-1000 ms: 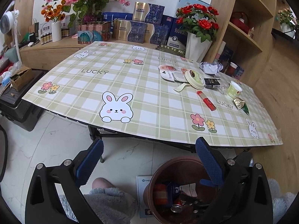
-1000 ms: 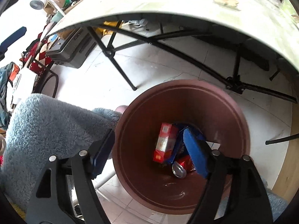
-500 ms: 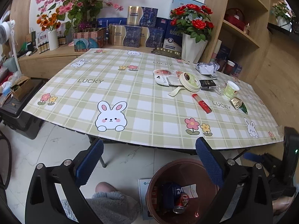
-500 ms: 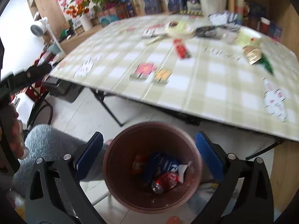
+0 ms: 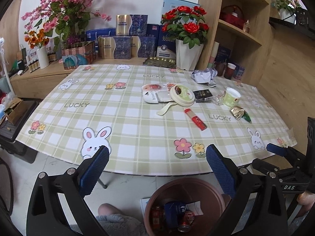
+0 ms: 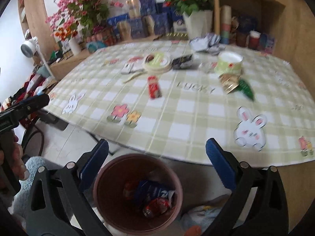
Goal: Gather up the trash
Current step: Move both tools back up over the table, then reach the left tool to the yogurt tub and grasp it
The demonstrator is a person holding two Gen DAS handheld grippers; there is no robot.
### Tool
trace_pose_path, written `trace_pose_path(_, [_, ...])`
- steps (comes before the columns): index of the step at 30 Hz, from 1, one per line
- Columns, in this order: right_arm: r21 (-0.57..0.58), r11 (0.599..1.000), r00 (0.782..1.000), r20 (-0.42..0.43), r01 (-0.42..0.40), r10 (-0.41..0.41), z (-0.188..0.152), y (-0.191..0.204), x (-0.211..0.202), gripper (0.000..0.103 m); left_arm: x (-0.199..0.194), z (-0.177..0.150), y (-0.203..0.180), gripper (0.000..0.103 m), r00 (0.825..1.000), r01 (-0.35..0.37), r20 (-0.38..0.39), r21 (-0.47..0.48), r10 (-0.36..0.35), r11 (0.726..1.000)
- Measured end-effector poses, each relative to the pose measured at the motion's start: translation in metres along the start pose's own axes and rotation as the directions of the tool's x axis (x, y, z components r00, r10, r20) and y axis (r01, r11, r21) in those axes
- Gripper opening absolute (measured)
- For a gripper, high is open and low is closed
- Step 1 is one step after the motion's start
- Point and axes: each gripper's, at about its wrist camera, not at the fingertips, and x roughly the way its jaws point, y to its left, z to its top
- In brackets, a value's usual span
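Trash lies on the checked tablecloth (image 5: 122, 118): a red packet (image 5: 195, 119) (image 6: 154, 87), a green paper cup (image 5: 232, 97) (image 6: 229, 64), a gold and green wrapper (image 5: 240, 113) (image 6: 234, 83), a round lid (image 5: 182, 95), a white spoon (image 5: 166, 109), a black packet (image 5: 202, 95) and crumpled paper (image 5: 203, 75). A brown bin (image 5: 185, 180) (image 6: 106, 196) on the floor under the near table edge holds a can and wrappers. My left gripper (image 5: 157, 153) is open and empty above the bin. My right gripper (image 6: 157, 145) is also wide open and empty over the bin.
A white vase of red roses (image 5: 188, 57) and stacked gift boxes (image 5: 122, 45) stand behind the table. Wooden shelves (image 5: 242, 29) rise at the right. A person's knee and a fluffy grey garment (image 5: 110, 216) are beside the bin. A black case (image 5: 11, 133) sits on the floor at left.
The right gripper has risen out of the bin, tipped up toward the table, and its jaws have widened. The left gripper has lifted and moved closer to the table.
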Motion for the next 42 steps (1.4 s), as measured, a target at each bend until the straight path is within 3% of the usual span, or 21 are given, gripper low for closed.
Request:
trace_pose_path(8, [0.073,0.997,1.000,0.014,0.011,-0.012,0.004,-0.030,-0.004,0.097,0.014,0.008,-0.018,0.096,0.999,0.039,0.006,0.028,-0.039,0.999])
trace_pose_path(14, [0.024,0.997,0.997,-0.018,0.072,-0.071,0.001,-0.036,0.008,0.097,0.028,0.009,-0.018,0.096,0.998,0.058,0.008,0.008,-0.058,0.998])
trace_pose_path(22, [0.046,0.993,0.994,-0.027,0.106,-0.105,0.012,-0.062,0.028,0.097,0.068,0.013,-0.023,0.096,0.997,0.061,-0.054,0.023,-0.060,0.998])
trace_pose_path(28, [0.097,0.983,0.987,-0.045,0.157,-0.154,0.024,-0.093,0.051,0.097,0.106,0.037,-0.037,0.096,0.995,0.071,-0.074,0.110,-0.063,0.991])
trace_pose_path(37, [0.152,0.976,0.988,-0.024,0.153,-0.151,0.041,-0.120,0.065,0.097,0.174,0.083,-0.058,0.096,0.990,0.090,-0.126,0.191,-0.067,0.977])
trace_pose_path(42, [0.177,0.975,0.991,-0.012,0.137,-0.137,0.052,-0.130,0.072,0.097,0.226,0.103,-0.081,0.096,0.981,0.104,-0.189,0.303,-0.048,0.947])
